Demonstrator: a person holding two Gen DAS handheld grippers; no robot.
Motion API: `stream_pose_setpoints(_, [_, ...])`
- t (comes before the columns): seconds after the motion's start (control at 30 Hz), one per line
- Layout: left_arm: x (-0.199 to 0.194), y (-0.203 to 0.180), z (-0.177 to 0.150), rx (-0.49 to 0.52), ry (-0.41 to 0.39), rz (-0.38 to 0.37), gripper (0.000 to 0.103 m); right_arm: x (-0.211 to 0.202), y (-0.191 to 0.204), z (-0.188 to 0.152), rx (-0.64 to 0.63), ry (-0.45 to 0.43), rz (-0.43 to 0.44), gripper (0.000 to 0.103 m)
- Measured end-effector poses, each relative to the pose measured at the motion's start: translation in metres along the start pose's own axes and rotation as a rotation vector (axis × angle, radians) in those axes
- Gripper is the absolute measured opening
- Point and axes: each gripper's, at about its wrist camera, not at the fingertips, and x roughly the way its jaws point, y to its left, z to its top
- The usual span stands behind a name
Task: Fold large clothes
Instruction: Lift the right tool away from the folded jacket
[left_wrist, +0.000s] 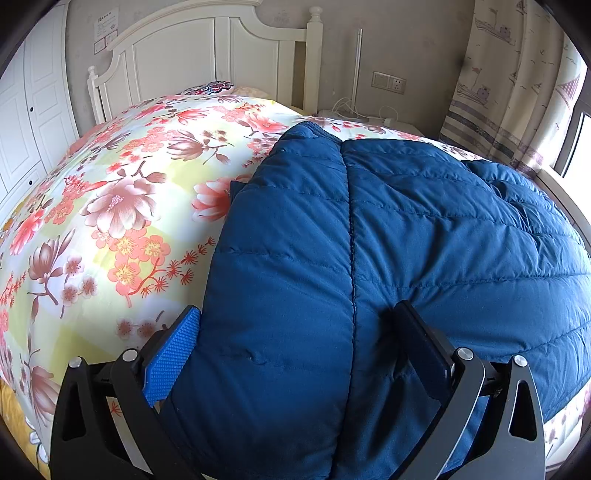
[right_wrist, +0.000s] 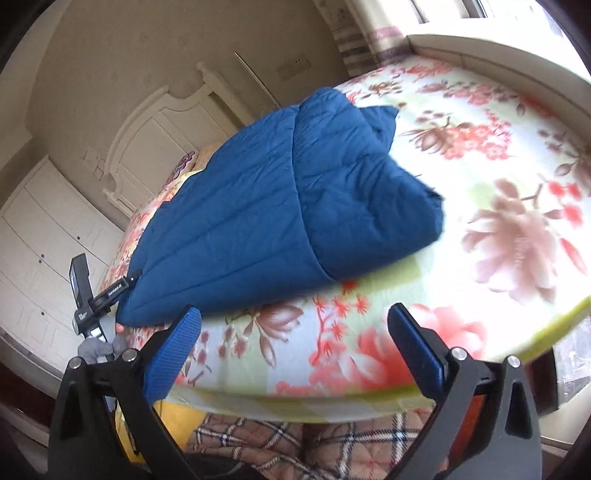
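The left tool (left_wrist: 295, 332) stands wide, its two fingers straddling the near edge of a blue quilted jacket (left_wrist: 369, 240). The padded cloth fills the whole gap and bulges against both pads (left_wrist: 173, 354), yet the fingers are far apart; whether they actually pinch the cloth cannot be told. In the right wrist view this same tool (right_wrist: 122, 291) shows as a black frame at the jacket's lower left corner, touching its hem.

The right tool (right_wrist: 295, 332) is also spread wide and holds nothing. Its blue, finely ribbed pads (right_wrist: 173, 354) hang over the near edge of the bed, just short of the jacket (right_wrist: 277, 206), which lies beyond and to the left of its fingertips.

The jacket is puffy, matte and deep blue, stitched in parallel channels, with a long seam running along its middle. It lies folded in on itself into a thick, roughly wedge-shaped bundle, one flap laid over the other on its right side.

Under it is a smooth floral bedspread (left_wrist: 122, 206) in pink, red and pale yellow. A white panelled headboard (left_wrist: 207, 48) stands at the far end, white cupboards (left_wrist: 22, 122) to the left. A plaid quilted fabric (right_wrist: 332, 443) shows below the bed edge in the right wrist view.
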Motion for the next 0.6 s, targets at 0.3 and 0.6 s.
stream_pose_setpoints(0.3, [-0.001, -0.001, 0.001, -0.001, 0.001, 0.002, 0.099, 0.070, 0.003, 0.067, 0.185, -0.113, -0.018, 0.101])
stream_pose_setpoints(0.6, [-0.053, -0.065, 0.060, 0.087, -0.103, -0.013, 0.098, 0.046, 0.001, 0.060, 0.195, -0.278, 0.099, 0.037])
